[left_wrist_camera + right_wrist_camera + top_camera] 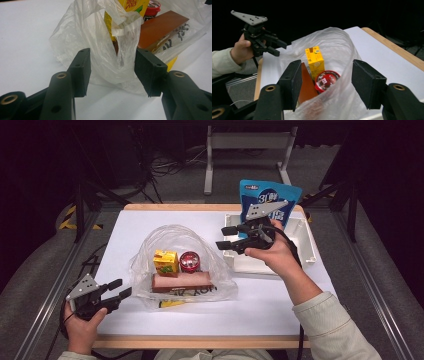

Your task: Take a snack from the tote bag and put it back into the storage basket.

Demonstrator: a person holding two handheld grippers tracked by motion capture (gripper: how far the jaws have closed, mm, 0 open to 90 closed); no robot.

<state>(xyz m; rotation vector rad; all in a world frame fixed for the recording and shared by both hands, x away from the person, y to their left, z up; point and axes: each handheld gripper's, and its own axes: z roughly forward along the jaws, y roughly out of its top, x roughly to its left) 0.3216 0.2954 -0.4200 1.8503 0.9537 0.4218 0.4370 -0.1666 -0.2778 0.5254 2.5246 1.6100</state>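
A clear plastic bag lies open in the middle of the white table. Inside it a yellow juice carton and a red round tub stand behind a flat brown box. My left gripper is open at the bag's near left corner; in the left gripper view the bag's crumpled plastic sits just ahead of its jaws. My right gripper is open, held above the bag's right side. Its view looks down over the carton and tub.
A white tray sits at the table's back right, with a blue pouch upright at its far end. A wooden strip lines the near table edge. Cables and a metal stand lie on the floor beyond the table.
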